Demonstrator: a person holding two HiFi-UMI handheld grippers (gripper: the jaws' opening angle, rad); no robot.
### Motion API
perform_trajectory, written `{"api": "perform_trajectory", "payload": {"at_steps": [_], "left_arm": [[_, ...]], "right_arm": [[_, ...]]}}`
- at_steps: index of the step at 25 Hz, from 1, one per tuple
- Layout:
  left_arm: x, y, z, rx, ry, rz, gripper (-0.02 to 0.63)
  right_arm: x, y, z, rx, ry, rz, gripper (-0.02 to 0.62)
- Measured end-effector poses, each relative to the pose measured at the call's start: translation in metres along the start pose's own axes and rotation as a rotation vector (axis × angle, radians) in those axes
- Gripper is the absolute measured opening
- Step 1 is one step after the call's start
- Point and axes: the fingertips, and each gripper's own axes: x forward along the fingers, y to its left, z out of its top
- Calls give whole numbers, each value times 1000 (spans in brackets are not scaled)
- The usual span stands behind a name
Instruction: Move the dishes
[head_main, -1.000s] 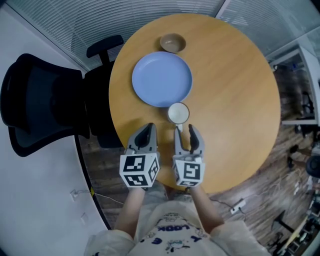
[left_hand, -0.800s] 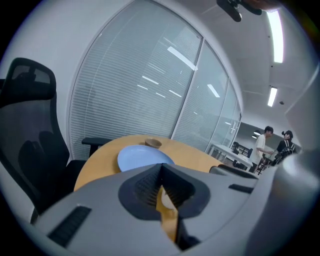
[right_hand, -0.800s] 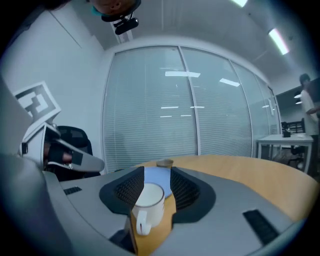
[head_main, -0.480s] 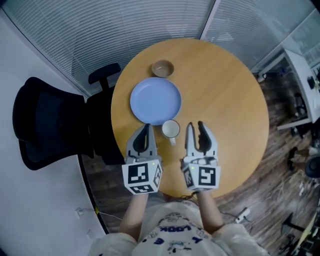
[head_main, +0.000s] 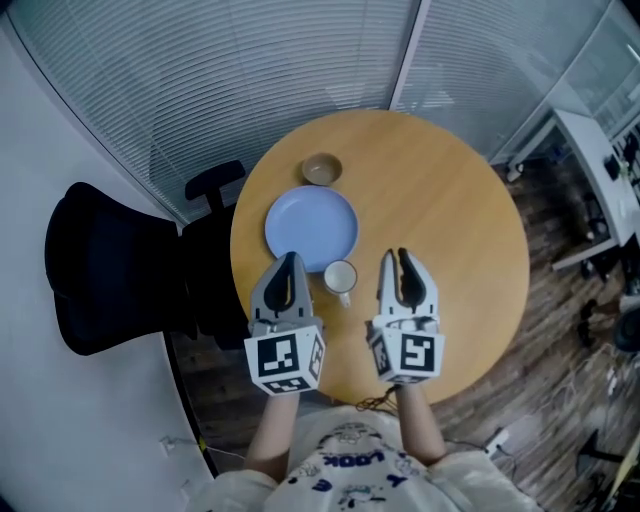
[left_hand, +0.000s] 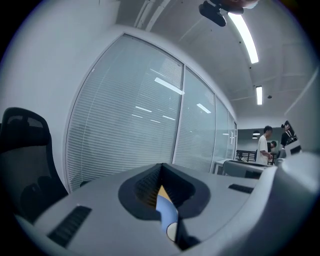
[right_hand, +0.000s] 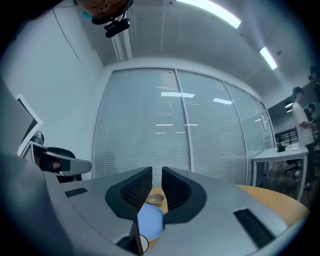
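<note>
1. Where the round wooden table (head_main: 450, 230) stands, a black office chair (head_main: 110, 265) crowds its left edge; a glass wall with blinds (head_main: 250, 70) runs behind, and a white desk (head_main: 600, 170) sits at right.
2. Writing: shirt print (head_main: 345, 462), partly legible, "LOOK"; square markers on both gripper cubes.
3. Dishes: blue plate (head_main: 311, 228) left of centre; brown bowl (head_main: 321, 169) just beyond it; white cup (head_main: 340, 277) just beside the plate's near rim.
4. Left gripper (head_main: 289, 262): fingers pressed together, empty, tips at the plate's near edge.
5. Right gripper (head_main: 395, 258): fingers slightly apart, nothing between. The cup lies between the two grippers, clear of both.
</note>
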Motion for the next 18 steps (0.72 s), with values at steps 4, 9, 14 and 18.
{"api": "perform_trajectory", "payload": {"at_steps": [4,9,14,18], "left_arm": [[-2,-1,8,16,-14,2,3],[-5,0,15,27,-28,9,3],[-10,3,15,49,-22,17,3],[-9,2,20,63,-39,17,3]], "right_arm": [[3,3,6,2,-11,5,51],[3,7,15,-4,2,-3,43],[3,17,15,-3,-1,30,43],[5,18,11,-3,10,44,43]]}}
